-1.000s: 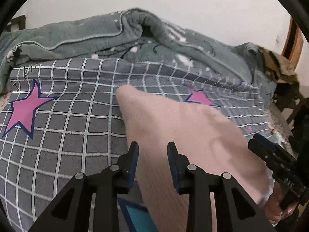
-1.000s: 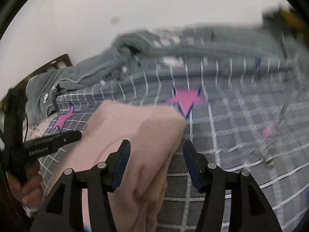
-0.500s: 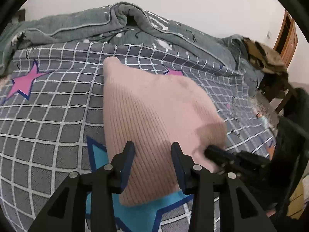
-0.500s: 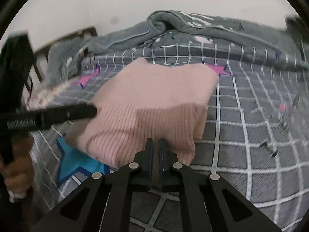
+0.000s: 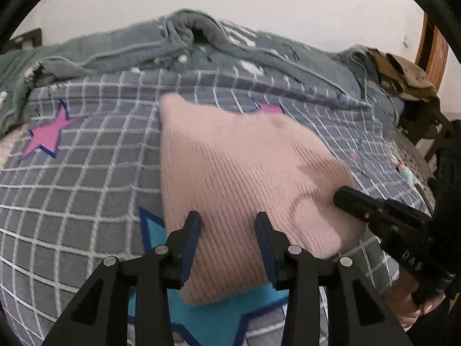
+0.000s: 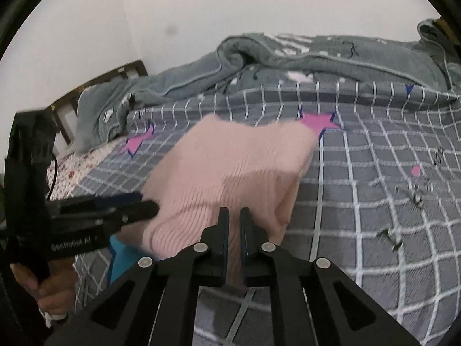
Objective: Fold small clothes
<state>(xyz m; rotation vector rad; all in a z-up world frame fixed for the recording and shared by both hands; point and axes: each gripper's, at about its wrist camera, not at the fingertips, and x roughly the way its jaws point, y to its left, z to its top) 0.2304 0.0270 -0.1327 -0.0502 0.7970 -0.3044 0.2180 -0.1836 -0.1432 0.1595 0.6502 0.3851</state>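
A bed covered with a grey checked cloth with pink and blue stars (image 5: 86, 173) filled both views, and a rumpled grey-green blanket (image 5: 230, 46) lay along its far side by the wall.

In the middle of the bed lay the pink ribbed knitted garment (image 5: 230, 173), already doubled into a rough rectangle. Its near edge rested over a blue star (image 5: 201, 311). The far part was blurred, so the details of the fold there could not be read.

I judged the garment to be light, soft and limp. It would sag and follow any pull, it would not keep a shape alone, and the rib could stretch if one corner was dragged. The thick cloth should not slip easily between the pads. The best places to take it seemed to be the two near corners, or the folded edges on both sides, so that all layers rise together.

The left gripper (image 5: 226, 219) stood partly open over the near edge. The knit showed between its fingers, but the pads did not seem to press on it. The right gripper (image 6: 234, 212) was almost closed, and its jaws were opening a little, with a thin fold of the pink knit between them at the near right edge.
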